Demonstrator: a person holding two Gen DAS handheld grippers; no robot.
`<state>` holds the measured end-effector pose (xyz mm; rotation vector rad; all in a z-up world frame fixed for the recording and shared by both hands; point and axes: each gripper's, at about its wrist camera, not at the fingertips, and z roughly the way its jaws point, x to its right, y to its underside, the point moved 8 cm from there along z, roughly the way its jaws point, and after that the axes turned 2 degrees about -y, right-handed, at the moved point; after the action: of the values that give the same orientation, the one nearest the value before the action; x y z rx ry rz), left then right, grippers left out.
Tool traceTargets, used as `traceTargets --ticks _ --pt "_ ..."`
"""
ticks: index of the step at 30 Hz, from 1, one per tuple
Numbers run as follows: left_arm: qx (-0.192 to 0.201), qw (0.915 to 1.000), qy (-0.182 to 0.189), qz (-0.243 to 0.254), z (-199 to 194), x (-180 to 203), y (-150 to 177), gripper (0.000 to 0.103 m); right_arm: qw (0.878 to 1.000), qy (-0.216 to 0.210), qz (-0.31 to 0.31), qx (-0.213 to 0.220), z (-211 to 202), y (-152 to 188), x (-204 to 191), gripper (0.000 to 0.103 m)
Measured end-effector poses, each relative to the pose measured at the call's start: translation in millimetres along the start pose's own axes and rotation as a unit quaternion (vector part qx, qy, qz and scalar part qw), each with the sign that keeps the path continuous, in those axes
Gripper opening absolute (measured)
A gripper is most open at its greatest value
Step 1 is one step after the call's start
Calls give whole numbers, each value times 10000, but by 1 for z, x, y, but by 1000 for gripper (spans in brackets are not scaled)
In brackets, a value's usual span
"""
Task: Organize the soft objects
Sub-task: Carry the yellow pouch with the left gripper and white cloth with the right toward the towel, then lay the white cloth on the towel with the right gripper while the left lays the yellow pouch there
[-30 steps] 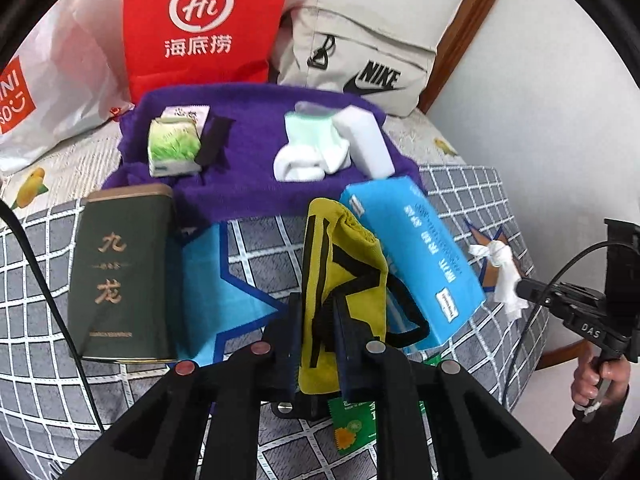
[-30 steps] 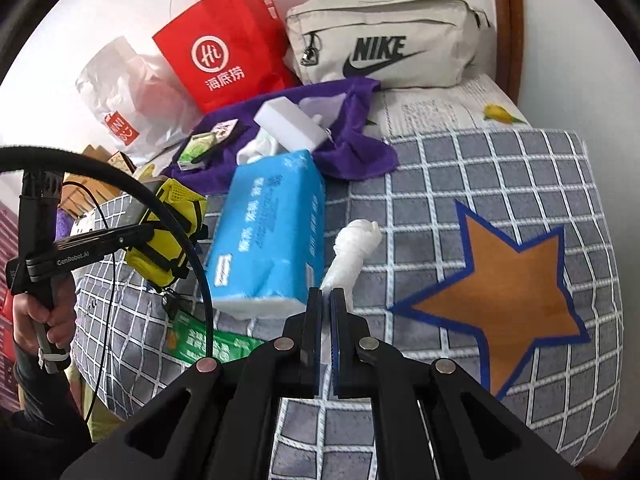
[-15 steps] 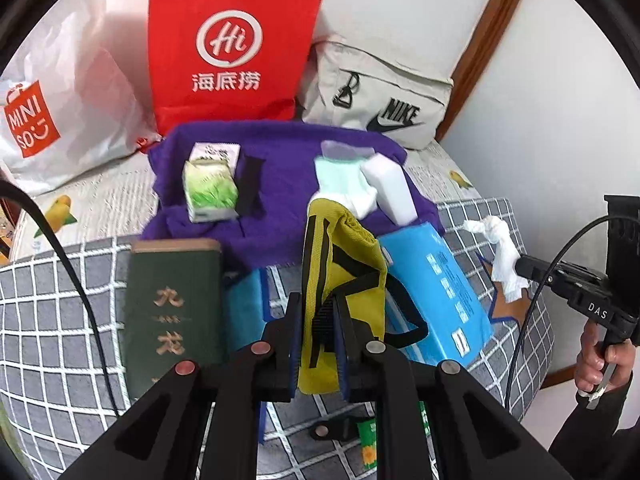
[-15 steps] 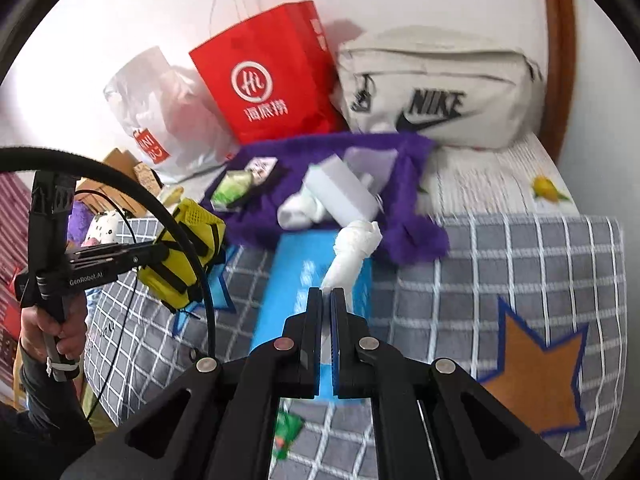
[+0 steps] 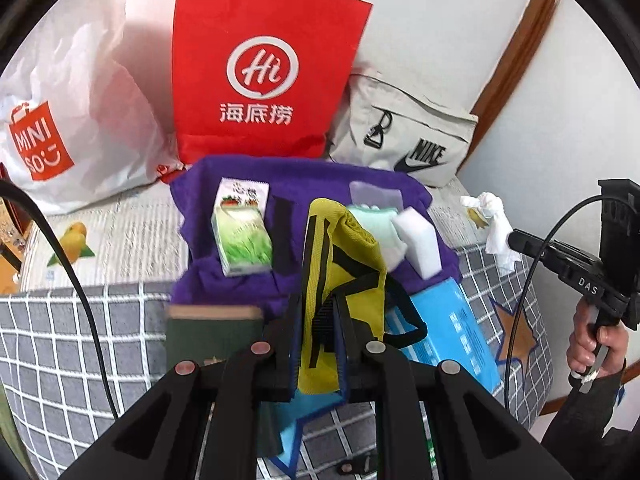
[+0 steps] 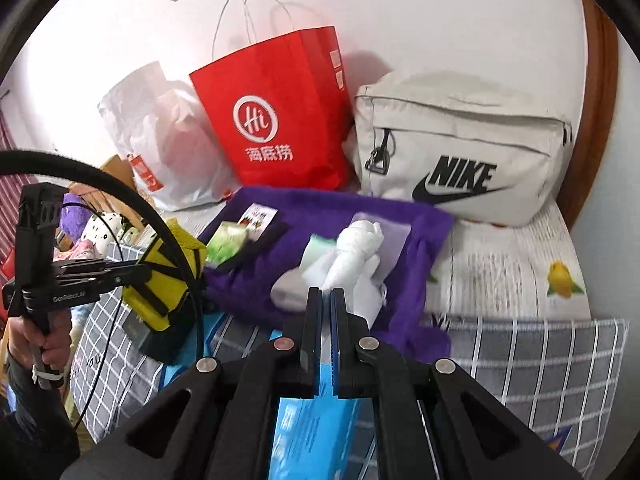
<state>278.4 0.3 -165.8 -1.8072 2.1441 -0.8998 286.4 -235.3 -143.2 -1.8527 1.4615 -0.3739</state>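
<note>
Two grippers, each clamped on a soft thing above the purple cloth (image 5: 320,184)

The left gripper (image 5: 318,320) pinches a yellow pouch (image 5: 340,256) with black straps, hanging over the cloth's near edge; the right gripper (image 6: 325,300) pinches a white crumpled tissue (image 6: 360,248) over the cloth's right half. On the cloth lie a green carton (image 5: 244,236), a white sponge block (image 5: 416,236) and a pale green folded item (image 5: 376,216). A red bag (image 5: 264,76) and a grey Nike bag (image 6: 464,152) stand behind the cloth; a blue tissue pack (image 5: 448,332) lies just before it
</note>
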Motion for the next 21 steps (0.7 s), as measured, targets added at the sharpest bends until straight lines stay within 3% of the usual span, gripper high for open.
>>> traceTargets --ticks 7,21 --pt "-2 9999 -167 -29 12 -20 -30 14 10000 31 -20 3 27 -26 14 5" --pt "-232 9993 -153 -258 52 -38 -54 14 9968 23 311 -737 125 -28 56 5"
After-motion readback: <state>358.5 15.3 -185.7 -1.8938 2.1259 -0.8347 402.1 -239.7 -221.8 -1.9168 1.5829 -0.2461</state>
